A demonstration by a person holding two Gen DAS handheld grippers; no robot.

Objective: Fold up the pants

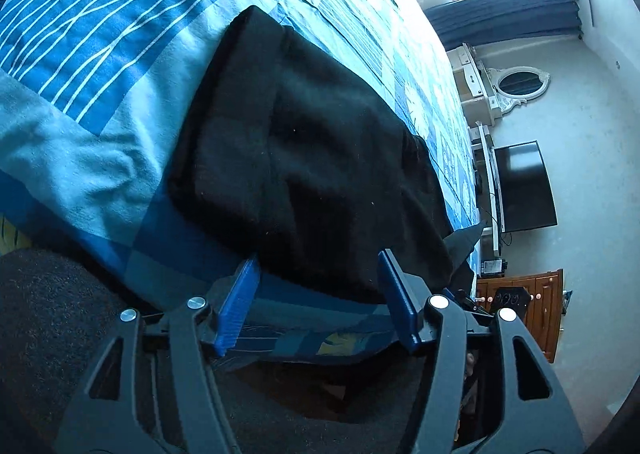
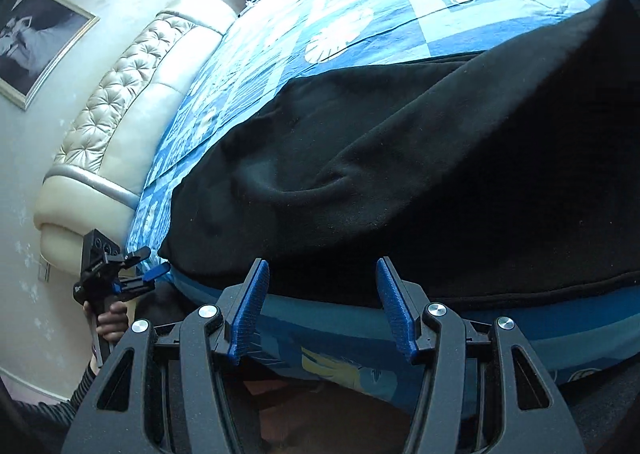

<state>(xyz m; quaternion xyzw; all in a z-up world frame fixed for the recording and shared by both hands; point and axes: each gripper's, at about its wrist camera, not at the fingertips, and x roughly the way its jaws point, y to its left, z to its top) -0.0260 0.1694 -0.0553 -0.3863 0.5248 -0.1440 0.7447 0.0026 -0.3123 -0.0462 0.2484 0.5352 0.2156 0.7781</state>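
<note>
I see the black pants [image 1: 304,158] lying near the bed's [image 1: 100,158] edge. My left gripper [image 1: 318,302] and right gripper [image 2: 320,306] both gape empty just short of the hem. Pinching low, I could grab the bedspread too.

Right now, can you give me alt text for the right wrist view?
The open right gripper hovers at the near edge of black pants lying on a blue patterned bedspread. The left gripper appears at far left, before a cream tufted headboard.

Bed [image 1: 120,102], blue patterned cover; black pants [image 1: 304,158] lying on it.
</note>
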